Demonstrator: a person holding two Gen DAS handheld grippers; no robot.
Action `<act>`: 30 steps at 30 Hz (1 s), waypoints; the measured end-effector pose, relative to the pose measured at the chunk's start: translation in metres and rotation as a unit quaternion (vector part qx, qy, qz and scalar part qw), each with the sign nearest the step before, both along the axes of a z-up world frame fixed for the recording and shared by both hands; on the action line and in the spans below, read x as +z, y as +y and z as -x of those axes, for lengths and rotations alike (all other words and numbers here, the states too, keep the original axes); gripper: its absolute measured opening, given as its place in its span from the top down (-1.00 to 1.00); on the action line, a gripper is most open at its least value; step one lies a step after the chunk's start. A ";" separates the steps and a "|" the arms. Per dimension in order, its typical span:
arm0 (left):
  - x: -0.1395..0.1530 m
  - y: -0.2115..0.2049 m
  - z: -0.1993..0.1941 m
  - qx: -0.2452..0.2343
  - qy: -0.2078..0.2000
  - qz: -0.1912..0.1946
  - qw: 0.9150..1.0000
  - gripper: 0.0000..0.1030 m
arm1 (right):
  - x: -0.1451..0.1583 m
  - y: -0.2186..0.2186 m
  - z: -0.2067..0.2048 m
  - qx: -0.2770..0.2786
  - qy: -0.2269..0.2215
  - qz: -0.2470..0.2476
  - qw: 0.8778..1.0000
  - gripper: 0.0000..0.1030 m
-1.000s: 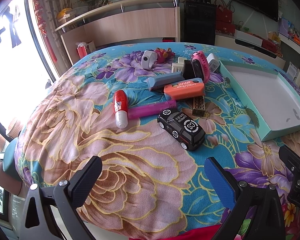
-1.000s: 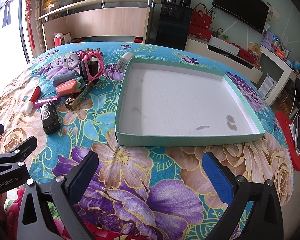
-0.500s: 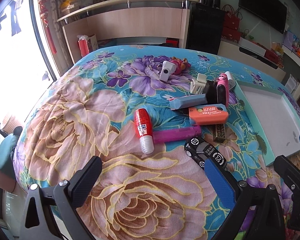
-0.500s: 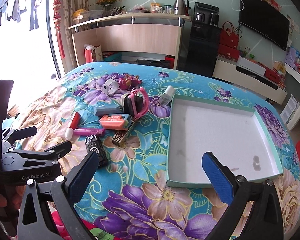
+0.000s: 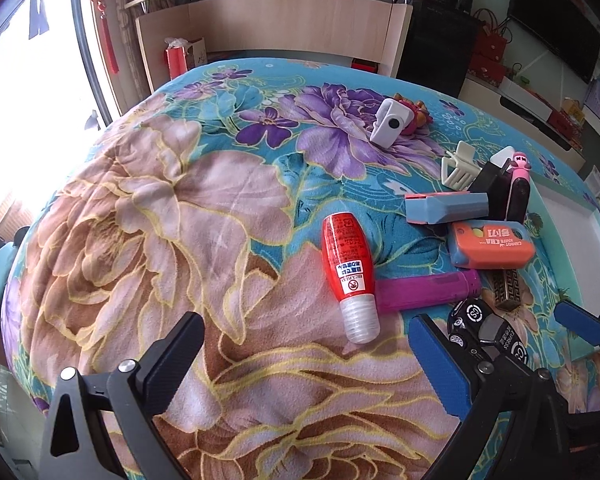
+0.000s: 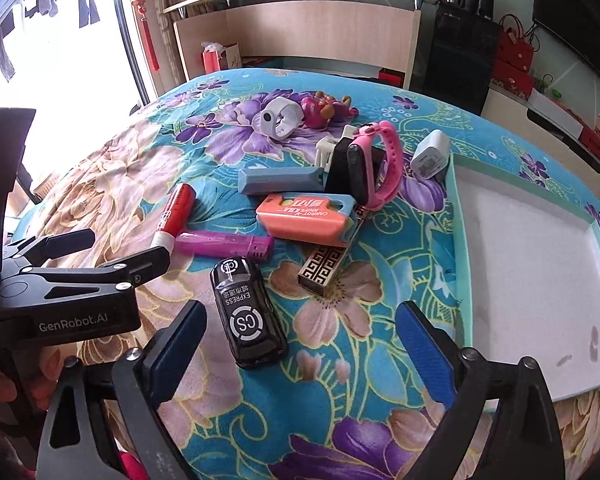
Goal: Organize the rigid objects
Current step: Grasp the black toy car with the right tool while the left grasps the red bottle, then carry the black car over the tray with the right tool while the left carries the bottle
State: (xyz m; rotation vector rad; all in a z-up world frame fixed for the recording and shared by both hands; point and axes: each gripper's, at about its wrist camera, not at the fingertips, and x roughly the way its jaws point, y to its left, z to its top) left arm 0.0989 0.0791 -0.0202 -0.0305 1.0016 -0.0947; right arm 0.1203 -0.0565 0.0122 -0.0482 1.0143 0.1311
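A black toy car (image 6: 248, 316) lies on the flowered cloth between the fingers of my right gripper (image 6: 300, 348). Its jaws are closing, and the pads stand clear of the car on both sides. Beyond the car lie a magenta lighter (image 6: 224, 244), a red bottle (image 6: 176, 208), an orange knife box (image 6: 304, 216) and a gold-patterned lighter (image 6: 326, 268). My left gripper (image 5: 308, 364) is open and empty, just short of the red bottle (image 5: 348, 264). The white tray with a teal rim (image 6: 460, 260) sits to the right.
Farther back lie a blue-grey box (image 6: 280, 180), a pink watch band (image 6: 376, 164), a white charger (image 6: 430, 156), a white watch (image 6: 280, 118) and a pink figurine (image 6: 324, 106). The left gripper's body (image 6: 80, 276) sits close on the right gripper's left. The table edge runs just below both grippers.
Both grippers have moved left, away from the tray and toward the pile. The right gripper now straddles the black car, and its fingers stand slightly closer together.
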 end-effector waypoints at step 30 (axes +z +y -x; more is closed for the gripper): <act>-0.005 -0.008 -0.028 0.022 -0.023 -0.002 0.999 0.38 | -0.012 0.007 -0.001 0.008 -0.012 -0.045 0.999 0.33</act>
